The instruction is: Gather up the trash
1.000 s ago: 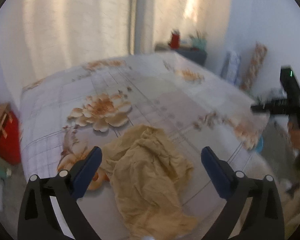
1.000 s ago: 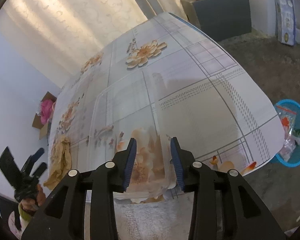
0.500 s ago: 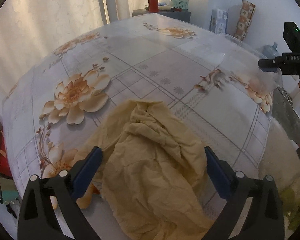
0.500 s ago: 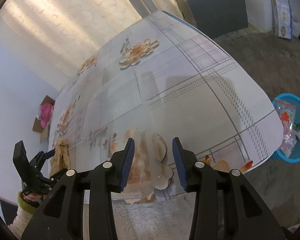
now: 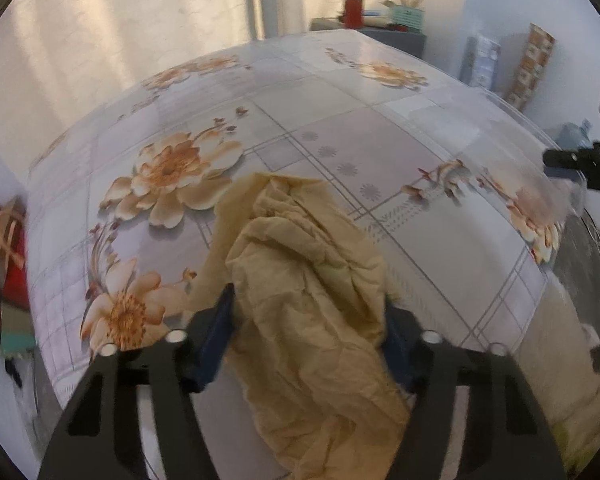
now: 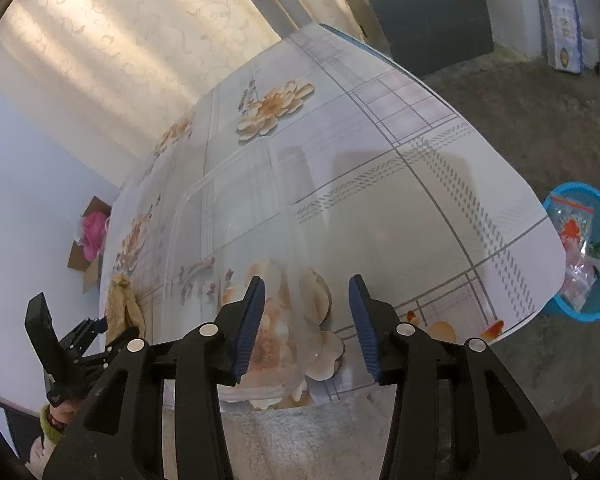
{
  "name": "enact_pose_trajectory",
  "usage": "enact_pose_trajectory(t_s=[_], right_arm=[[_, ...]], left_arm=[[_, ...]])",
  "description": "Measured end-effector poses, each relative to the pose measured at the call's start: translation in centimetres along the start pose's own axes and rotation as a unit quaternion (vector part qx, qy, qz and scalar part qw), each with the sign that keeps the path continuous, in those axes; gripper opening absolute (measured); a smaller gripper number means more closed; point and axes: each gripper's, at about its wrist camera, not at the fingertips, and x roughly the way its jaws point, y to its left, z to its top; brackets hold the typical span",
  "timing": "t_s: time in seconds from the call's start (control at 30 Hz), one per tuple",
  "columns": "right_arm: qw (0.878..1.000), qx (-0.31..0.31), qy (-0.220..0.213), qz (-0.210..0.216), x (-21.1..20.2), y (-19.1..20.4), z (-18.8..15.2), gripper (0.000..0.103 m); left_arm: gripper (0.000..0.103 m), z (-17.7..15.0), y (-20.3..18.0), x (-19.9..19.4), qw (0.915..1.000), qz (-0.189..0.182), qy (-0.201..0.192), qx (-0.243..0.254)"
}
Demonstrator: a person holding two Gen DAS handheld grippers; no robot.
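Note:
A crumpled yellow cloth (image 5: pixel 300 288) lies on the floral tablecloth (image 5: pixel 340 128). My left gripper (image 5: pixel 306 320) has closed on its near part, blue pads pressed into the folds. In the right wrist view the cloth (image 6: pixel 122 304) shows at far left with the left gripper (image 6: pixel 96 336) on it. A clear plastic clamshell container (image 6: pixel 244 216) lies open on the table. My right gripper (image 6: pixel 306 320) is open around its near edge, which hangs over the table edge; the pads stand apart from the plastic. The container also shows in the left wrist view (image 5: pixel 500 128).
A blue basket (image 6: pixel 584 256) holding plastic bags stands on the floor, right of the table. A grey cabinet (image 6: pixel 428 20) with items on top stands at the back. A cardboard box (image 6: pixel 90 240) with pink stuff sits by the left wall. Curtains hang behind.
My left gripper has closed from wide open onto the yellow cloth. My right gripper has opened from its grip on the clear container's edge.

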Motion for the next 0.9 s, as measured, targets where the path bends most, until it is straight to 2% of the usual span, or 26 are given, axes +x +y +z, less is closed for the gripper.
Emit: enact_pose_trajectory(t_s=[0.1,0.27,0.43,0.5,0.57,0.7,0.9], right_arm=[[1.000,-0.001,-0.003,-0.002,-0.3,0.0,0.0,0.044],[1.000,-0.013,-0.007,-0.015,0.0,0.6,0.2,0.043],[0.999,-0.027,-0.005,-0.033,0.7,1.2,0.2,0.028],[0.999,-0.028,-0.004,-0.039,1.0,1.3,0.2,0.020],[0.999,-0.017,0.000,-0.034,1.3,1.1,0.0,0.007],[0.999,-0.010,-0.005,-0.035,1.0,1.3,-0.4,0.004],[1.000,-0.005,-0.012,-0.024,0.5,1.4,-0.5,0.003]], left_arm=[[0.040,0.0,-0.3,-0.1,0.9996,0.016,-0.005,-0.022],[0.025,-0.5,-0.3,-0.6,0.9967,0.022,-0.019,-0.076],[0.022,-0.6,-0.9,-0.8,0.9938,0.022,-0.028,-0.105],[0.022,-0.7,-1.2,-0.9,0.9930,0.026,-0.030,-0.111],[0.021,-0.7,-1.4,-0.9,0.9924,0.034,-0.032,-0.114],[0.020,-0.9,-1.8,-0.9,0.9913,0.045,-0.037,-0.118],[0.016,-0.8,-2.0,-1.0,0.9902,0.043,-0.039,-0.127]])
